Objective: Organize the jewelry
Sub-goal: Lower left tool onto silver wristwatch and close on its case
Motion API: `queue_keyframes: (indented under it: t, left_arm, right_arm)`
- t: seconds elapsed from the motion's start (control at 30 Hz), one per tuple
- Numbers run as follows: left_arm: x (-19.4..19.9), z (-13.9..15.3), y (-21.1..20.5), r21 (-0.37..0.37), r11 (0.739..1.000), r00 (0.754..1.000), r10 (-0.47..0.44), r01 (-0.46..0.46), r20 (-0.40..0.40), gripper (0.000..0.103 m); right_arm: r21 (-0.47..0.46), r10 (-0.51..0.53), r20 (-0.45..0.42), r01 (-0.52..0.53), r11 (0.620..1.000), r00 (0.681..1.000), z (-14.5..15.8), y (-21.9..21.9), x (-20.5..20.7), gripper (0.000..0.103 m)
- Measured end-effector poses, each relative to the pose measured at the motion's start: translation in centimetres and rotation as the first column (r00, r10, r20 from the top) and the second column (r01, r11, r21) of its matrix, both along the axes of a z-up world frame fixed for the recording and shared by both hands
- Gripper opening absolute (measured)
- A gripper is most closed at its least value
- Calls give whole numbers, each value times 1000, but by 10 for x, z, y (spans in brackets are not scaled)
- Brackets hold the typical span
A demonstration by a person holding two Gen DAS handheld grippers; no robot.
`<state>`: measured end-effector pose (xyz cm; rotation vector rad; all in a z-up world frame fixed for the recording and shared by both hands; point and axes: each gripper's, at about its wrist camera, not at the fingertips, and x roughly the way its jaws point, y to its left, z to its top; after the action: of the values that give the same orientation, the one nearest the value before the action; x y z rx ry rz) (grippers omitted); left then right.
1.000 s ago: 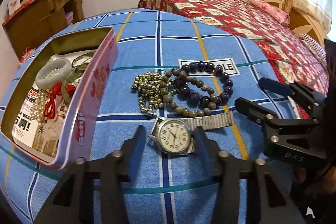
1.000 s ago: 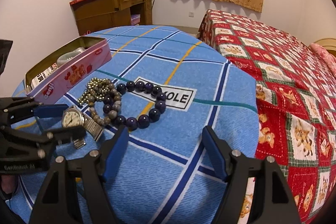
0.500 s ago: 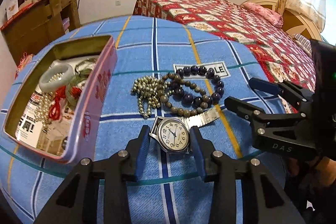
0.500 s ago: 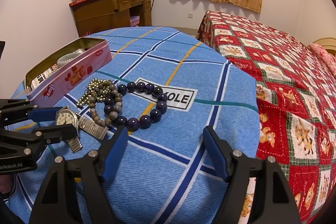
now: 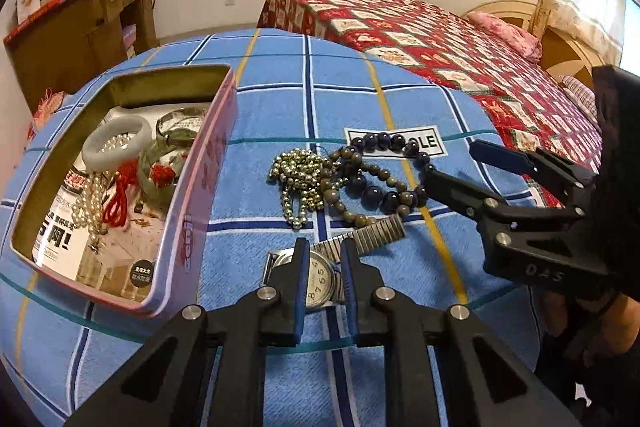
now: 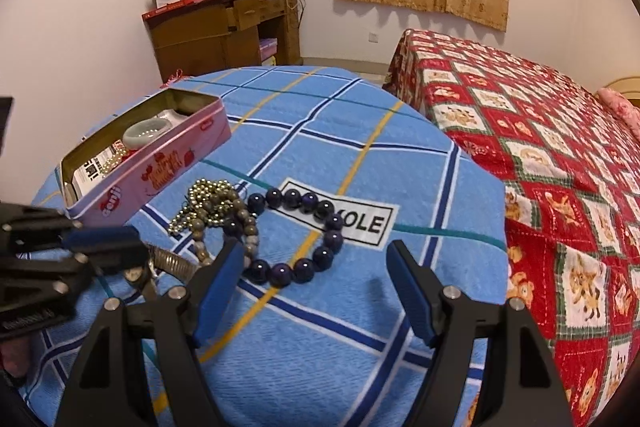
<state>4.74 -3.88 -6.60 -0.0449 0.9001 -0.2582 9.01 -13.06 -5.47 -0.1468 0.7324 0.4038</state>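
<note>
A silver watch (image 5: 320,281) with a white dial and metal strap lies on the blue checked tablecloth (image 5: 272,99). My left gripper (image 5: 324,242) is closing on it, and its blue pads press the case from both sides. Past the watch lie a gold bead chain (image 5: 296,179), a brown bead bracelet (image 5: 352,215) and a dark purple bead bracelet (image 5: 376,193). My right gripper (image 6: 316,251) hangs open over the purple bracelet (image 6: 304,273) with nothing between its fingers. The right wrist view shows the left gripper (image 6: 120,251) at the watch strap (image 6: 172,263).
An open pink tin (image 5: 200,195) at the left holds a jade bangle, pearls and red cord. A bed with a red quilt (image 6: 540,147) stands just beyond the table's right edge. A wooden desk (image 6: 220,31) is against the far wall.
The left jaws have narrowed from wide apart to gripping the watch case, and the watch has turned between them. The right gripper has stayed where it was, still open.
</note>
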Motion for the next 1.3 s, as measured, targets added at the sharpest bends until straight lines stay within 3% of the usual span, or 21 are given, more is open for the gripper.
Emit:
queue_keyframes:
  t: [0.07,0.13,0.2,0.23,0.57,0.77,0.97,1.03,1.17,1.3]
  left_arm:
    - [0,0,0,15,1000,1000,17,-17,1,19]
    - [-3,0,-1,26,999,999,38,-38,4,34]
    - [-8,0,-2,55,996,998,64,-65,17,69]
    - [-11,0,-3,68,995,997,75,-77,32,71]
    - [-4,-15,0,78,990,991,122,-117,-56,67]
    - [-4,-13,-1,14,988,983,152,-151,-104,67]
    - [13,-16,-14,71,986,986,156,-151,-61,66]
    - [19,-16,-19,98,986,989,142,-136,-51,62]
    - [12,-15,-17,116,987,992,113,-107,-47,44]
    - [-1,-14,-6,93,989,992,118,-113,-54,45]
  right_arm:
    - [0,1,-5,-1,1000,1000,-2,0,-1,76]
    - [3,-3,-10,3,1000,1000,-4,-1,-1,76]
    - [10,-7,-15,7,1000,1000,-5,-2,0,76]
    - [12,-8,-15,8,1000,1000,-5,-2,-1,76]
    - [13,-4,-19,4,1000,1000,-8,0,-3,76]
    - [10,-3,-21,3,1000,1000,-12,2,-4,76]
    - [35,-36,-17,37,999,999,-11,-5,-2,76]
    - [53,-38,-22,39,998,999,-10,-7,-1,76]
    - [63,-44,-20,45,997,999,-9,-10,0,76]
    - [58,-40,-23,41,997,999,-10,-8,0,76]
